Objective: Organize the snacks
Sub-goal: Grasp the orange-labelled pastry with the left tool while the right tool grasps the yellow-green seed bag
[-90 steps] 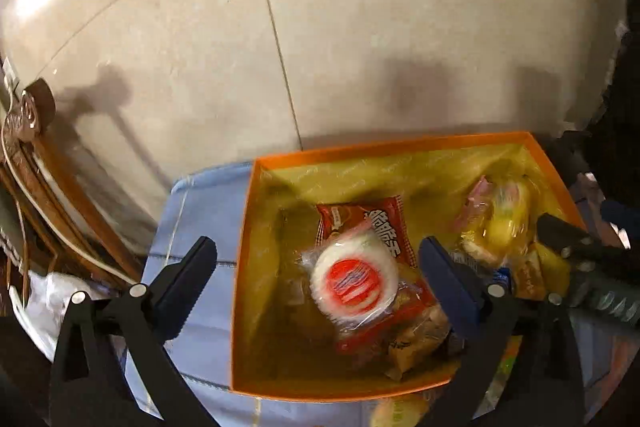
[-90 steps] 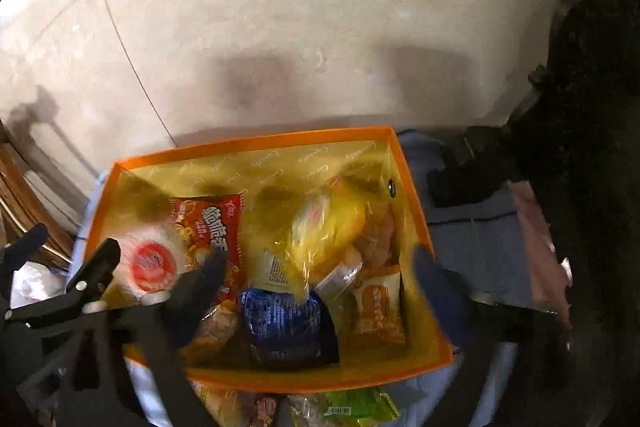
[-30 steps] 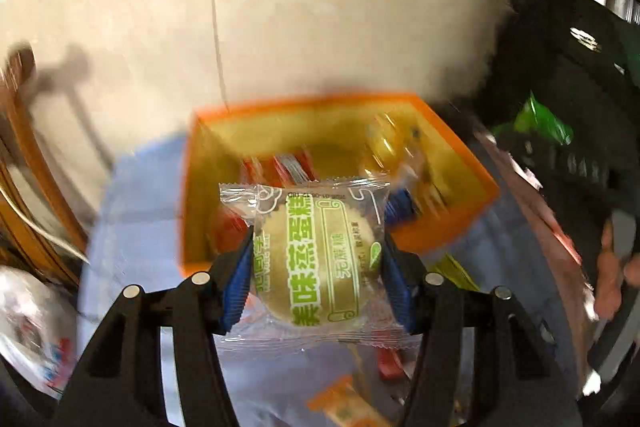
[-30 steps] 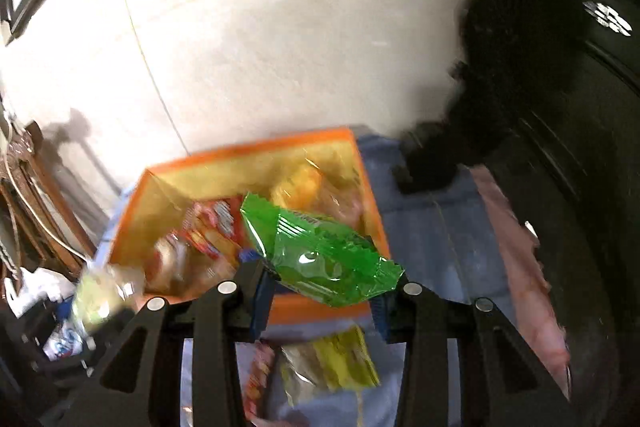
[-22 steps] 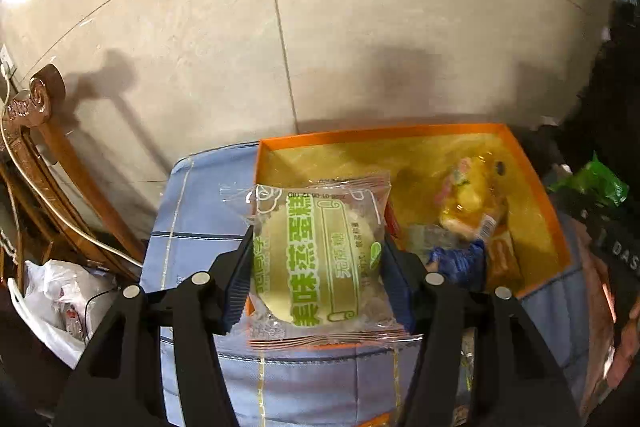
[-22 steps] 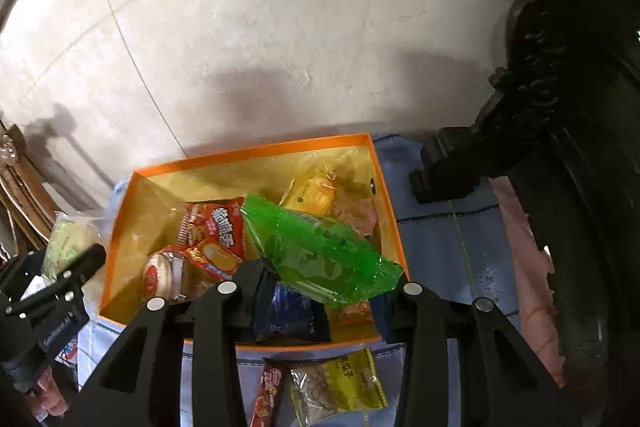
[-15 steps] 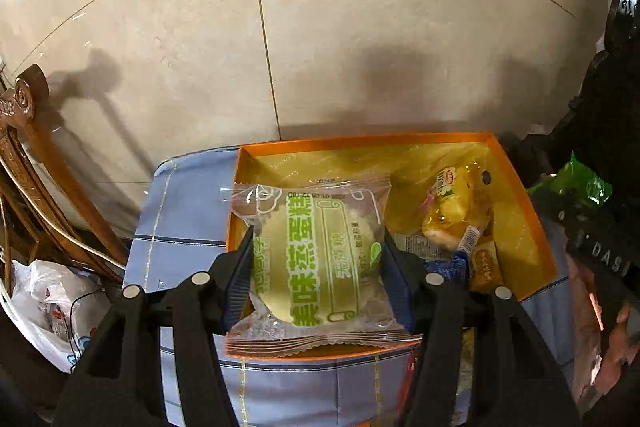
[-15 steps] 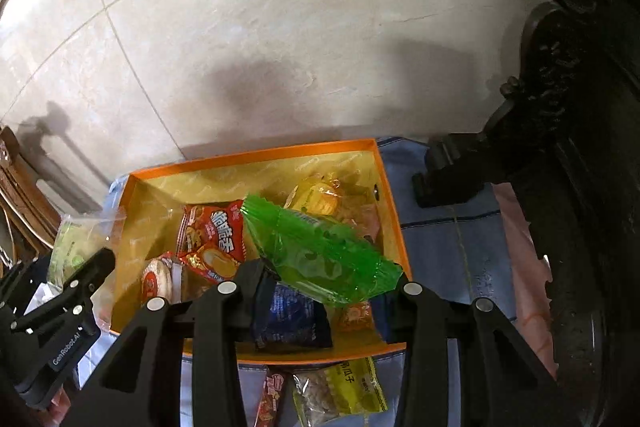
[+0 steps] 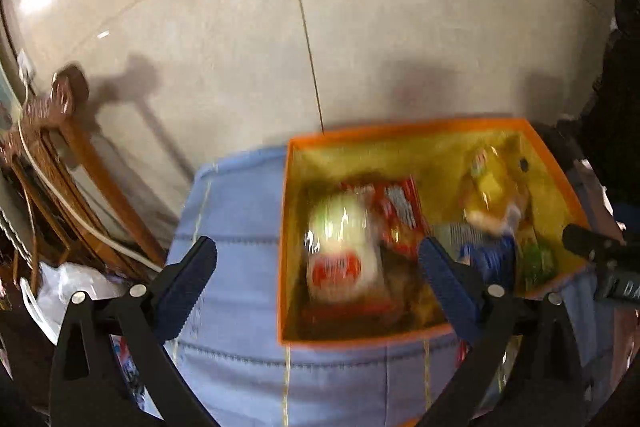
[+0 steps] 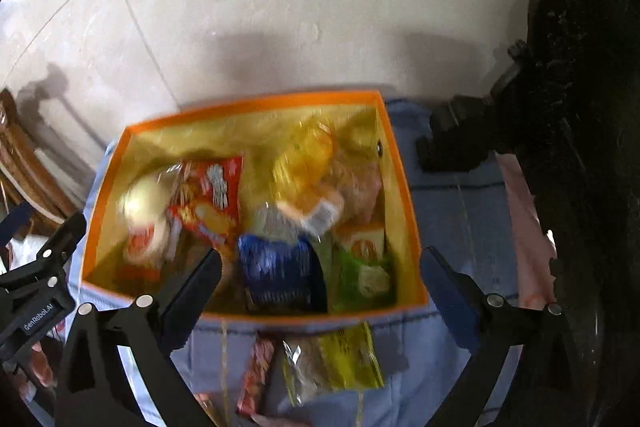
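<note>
An orange box with a yellow inside stands on a blue cloth and holds several snack packets. My left gripper hangs over its left part, jaws opening wide, nothing between the pads. The pale cake packet lies blurred in the box on a round red-and-white packet. My right gripper is over the box's near right side, jaws also opening and empty. The green packet lies in the box beside a blue packet.
Red packets and a yellow bag fill the box's middle. A yellow-green packet and a red stick packet lie on the cloth before the box. Wooden furniture stands left, dark carved furniture right.
Both grippers have opened. The cake packet left the left jaws and the green packet left the right jaws; both now lie in the orange box. Both views tilted down a little.
</note>
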`<action>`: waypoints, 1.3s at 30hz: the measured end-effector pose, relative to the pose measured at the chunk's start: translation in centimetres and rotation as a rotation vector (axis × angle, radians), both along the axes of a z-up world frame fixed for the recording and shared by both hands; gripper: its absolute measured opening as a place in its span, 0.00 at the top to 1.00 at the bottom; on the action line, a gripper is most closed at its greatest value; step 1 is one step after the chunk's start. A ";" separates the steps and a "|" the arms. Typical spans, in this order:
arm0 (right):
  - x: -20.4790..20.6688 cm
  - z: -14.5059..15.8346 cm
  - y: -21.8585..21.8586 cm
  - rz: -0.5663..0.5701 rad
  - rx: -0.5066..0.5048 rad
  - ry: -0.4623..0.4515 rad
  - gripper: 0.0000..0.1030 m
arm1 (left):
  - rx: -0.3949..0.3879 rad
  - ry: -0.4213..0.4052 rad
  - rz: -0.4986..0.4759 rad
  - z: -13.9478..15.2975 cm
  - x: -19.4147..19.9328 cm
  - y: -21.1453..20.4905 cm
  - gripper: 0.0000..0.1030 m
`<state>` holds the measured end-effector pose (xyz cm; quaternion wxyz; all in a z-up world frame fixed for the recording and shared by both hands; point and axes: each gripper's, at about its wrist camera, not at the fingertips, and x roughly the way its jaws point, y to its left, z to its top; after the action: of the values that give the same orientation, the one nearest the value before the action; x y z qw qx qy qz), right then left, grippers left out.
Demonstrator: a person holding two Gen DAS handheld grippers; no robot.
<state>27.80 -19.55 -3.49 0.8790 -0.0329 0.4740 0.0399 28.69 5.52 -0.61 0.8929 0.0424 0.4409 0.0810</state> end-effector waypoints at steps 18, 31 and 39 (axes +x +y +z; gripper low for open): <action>-2.8 -15.1 -1.1 0.044 -0.086 0.246 0.04 | -0.047 0.213 -0.168 -14.7 -16.0 -4.5 0.04; -3.3 -16.4 -1.7 0.056 -0.004 0.306 0.03 | -0.236 0.172 -0.125 -14.4 -16.7 -4.7 0.04; -2.6 -16.5 -1.5 0.047 -0.007 0.319 0.03 | -0.238 0.248 -0.129 -17.5 -15.3 -6.5 0.04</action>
<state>25.16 -21.01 -19.99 0.7912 -0.0402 0.6069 0.0637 13.43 -0.96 -18.09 0.8337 -0.0256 0.5506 -0.0352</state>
